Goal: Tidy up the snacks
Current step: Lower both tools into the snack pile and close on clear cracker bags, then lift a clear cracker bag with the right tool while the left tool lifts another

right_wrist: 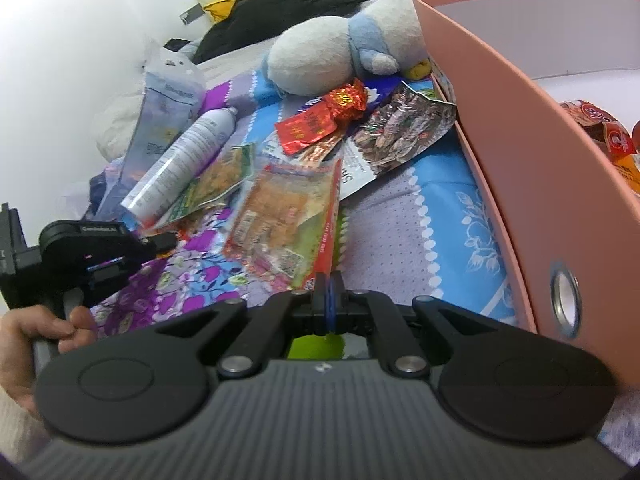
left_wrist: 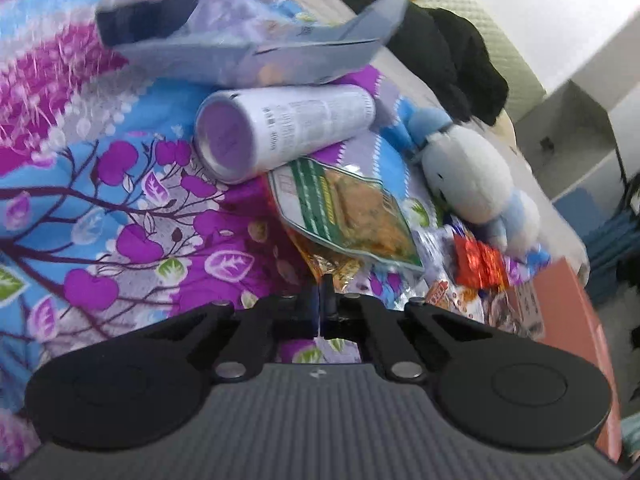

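Snack packets lie on a flowered bedspread. In the left wrist view a green-edged packet lies just ahead of my left gripper, whose jaws are closed with nothing between them. A red packet lies to the right. In the right wrist view my right gripper is shut on the corner of a red-edged clear snack packet. A red foil packet and a dark printed packet lie beyond. A salmon box on the right holds orange packets. The left gripper shows at the left.
A white spray can and a silver-blue pouch lie behind the snacks. A white and blue plush toy and black clothing sit farther back. The salmon box's corner shows at the left view's right.
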`<state>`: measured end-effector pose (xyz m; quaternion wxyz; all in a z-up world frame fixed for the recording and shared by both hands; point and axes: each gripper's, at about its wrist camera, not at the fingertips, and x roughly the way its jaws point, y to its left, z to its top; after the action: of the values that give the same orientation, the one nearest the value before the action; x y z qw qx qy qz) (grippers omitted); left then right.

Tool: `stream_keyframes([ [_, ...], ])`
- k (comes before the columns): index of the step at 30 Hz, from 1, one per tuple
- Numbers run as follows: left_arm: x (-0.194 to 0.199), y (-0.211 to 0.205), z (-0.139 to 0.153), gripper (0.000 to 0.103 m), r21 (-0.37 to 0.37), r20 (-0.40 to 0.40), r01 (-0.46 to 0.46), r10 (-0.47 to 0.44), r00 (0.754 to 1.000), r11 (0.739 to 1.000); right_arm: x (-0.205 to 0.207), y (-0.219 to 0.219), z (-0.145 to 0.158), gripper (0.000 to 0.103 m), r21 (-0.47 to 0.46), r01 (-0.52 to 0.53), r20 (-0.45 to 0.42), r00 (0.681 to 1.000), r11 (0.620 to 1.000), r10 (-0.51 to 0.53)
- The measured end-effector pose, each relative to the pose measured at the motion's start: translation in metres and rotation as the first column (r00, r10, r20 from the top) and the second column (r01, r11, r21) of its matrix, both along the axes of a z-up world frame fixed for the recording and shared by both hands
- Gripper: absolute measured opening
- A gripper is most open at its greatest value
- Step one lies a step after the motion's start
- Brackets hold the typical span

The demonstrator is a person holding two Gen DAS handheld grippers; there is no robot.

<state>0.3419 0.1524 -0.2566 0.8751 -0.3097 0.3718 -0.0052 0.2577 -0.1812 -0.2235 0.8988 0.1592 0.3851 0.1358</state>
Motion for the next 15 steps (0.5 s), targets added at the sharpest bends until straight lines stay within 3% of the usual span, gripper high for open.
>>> stream_keyframes([
  [15, -0.121, -0.030, 0.030, 0.000, -0.002, -0.032, 0.017, -0.017, 0.999, 1.000, -0.085, -0.012, 0.018, 0.003, 0.000, -0.024, -0.023, 0.999, 1.000, 0.024],
])
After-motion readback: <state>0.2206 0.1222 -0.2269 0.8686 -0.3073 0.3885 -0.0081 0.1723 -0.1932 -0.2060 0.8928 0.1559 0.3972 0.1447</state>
